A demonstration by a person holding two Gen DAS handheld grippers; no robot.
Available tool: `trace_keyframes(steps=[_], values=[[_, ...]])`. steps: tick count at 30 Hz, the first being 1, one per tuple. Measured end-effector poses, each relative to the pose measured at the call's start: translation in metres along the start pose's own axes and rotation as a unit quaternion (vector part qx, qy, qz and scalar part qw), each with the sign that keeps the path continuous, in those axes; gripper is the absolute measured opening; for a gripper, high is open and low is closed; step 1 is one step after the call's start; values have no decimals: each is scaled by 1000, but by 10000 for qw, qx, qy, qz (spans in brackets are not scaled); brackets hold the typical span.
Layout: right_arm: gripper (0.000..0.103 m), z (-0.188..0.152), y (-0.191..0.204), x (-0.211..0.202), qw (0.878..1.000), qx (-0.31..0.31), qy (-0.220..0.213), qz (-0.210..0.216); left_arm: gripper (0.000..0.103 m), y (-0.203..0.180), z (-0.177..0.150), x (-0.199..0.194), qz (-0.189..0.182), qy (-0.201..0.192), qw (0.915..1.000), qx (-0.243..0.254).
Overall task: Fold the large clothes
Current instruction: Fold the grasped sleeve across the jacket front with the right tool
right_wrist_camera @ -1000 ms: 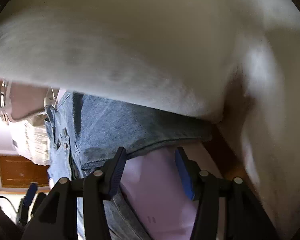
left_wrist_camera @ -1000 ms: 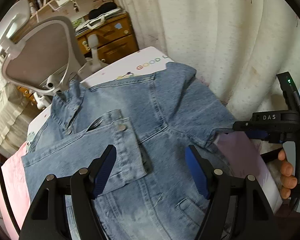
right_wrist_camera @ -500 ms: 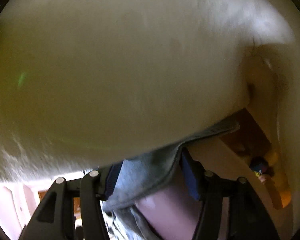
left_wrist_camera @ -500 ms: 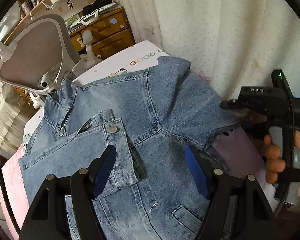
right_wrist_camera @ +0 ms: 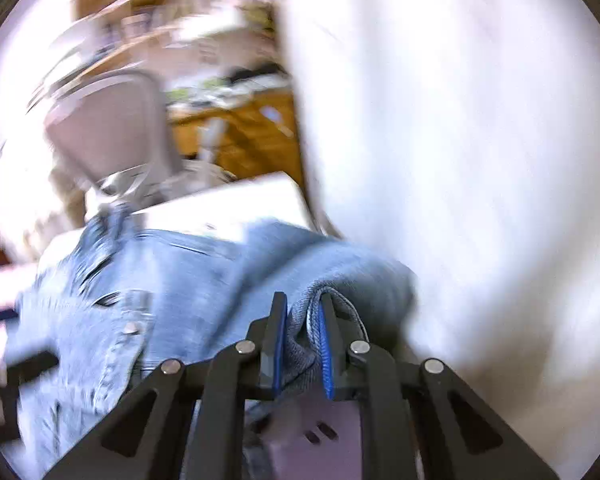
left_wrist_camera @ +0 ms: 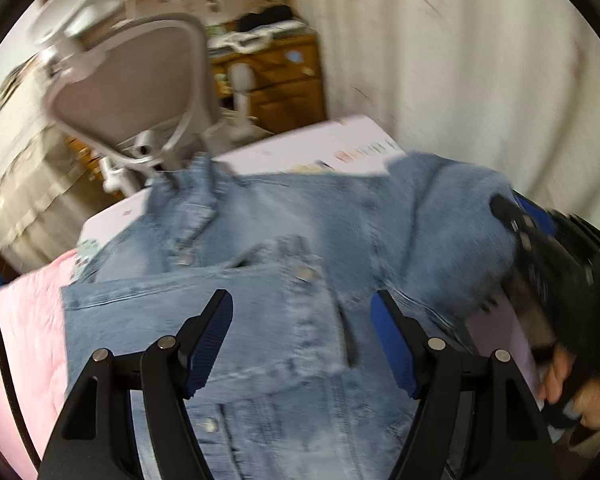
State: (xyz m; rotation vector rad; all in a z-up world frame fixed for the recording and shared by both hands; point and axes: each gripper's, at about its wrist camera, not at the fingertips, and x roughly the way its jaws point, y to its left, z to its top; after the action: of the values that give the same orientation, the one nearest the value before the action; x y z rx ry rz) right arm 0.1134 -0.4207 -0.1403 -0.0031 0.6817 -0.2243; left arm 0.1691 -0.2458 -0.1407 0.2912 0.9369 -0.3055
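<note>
The light-blue denim jacket (left_wrist_camera: pixel 300 248) lies spread on a white-and-pink padded surface (left_wrist_camera: pixel 24 320), one sleeve already folded across its chest. The right gripper (right_wrist_camera: pixel 302 320) is closing on the bunched edge of the other sleeve – cloth sits pinched between its 2 blue pads. To fold well, carry that sleeve across flat, keeping the seam straight. The left gripper (left_wrist_camera: pixel 302 336) hovers above the chest, angled down, jaws wide and empty.

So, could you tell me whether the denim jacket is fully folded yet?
Not yet. The denim jacket lies mostly spread, one sleeve folded across it, the other sleeve's edge between the closing right gripper.
</note>
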Motion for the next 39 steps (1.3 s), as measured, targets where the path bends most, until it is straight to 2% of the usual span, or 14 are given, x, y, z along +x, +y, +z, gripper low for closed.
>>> trace_keyframes(steps=[2,6,10,14,16,17,20,22,25,28,30,33,36,39], values=[[15,3,45,-10,9954,-900,-296,142,70,25,5,-7,121,-92,9994,-307],[15,-4,115,-23,9707,-2261,-573,584,71,79,10,-17,380,-231,9951,-883],[15,-32,183,-3,9379,-3307,-205,1031,71,118,4,-18,698,-221,9911,-1115],[20,-75,209,-1,9136,-3905,237,1110,71,131,-6,-14,682,-101,9905,-1188],[22,-86,208,-4,9104,-3979,295,1090,71,131,-12,-11,603,-31,9909,-1205],[23,-85,206,-6,9138,-3885,350,1133,71,131,-14,-9,560,5,9914,-1185],[26,-65,191,-5,9355,-3207,636,1337,71,123,-20,-4,452,85,9935,-1038],[37,-49,161,-15,9546,-2505,786,1408,71,116,-22,-4,377,99,9948,-943],[53,-37,111,-28,9785,-1520,818,1125,71,107,-24,-4,268,127,9962,-823],[56,-32,65,-20,9891,-553,1106,803,71,94,-27,0,178,194,9974,-671],[56,-36,34,-4,9857,218,1492,748,71,88,-28,3,137,224,9978,-606],[56,-50,-2,20,9692,1316,1914,817,71,78,-30,6,116,273,9984,-491],[56,-63,-22,40,9479,2250,2030,984,71,72,-33,7,129,312,9985,-435],[56,-75,-37,57,9133,3236,2046,1388,71,70,-34,6,144,355,9982,-456]])
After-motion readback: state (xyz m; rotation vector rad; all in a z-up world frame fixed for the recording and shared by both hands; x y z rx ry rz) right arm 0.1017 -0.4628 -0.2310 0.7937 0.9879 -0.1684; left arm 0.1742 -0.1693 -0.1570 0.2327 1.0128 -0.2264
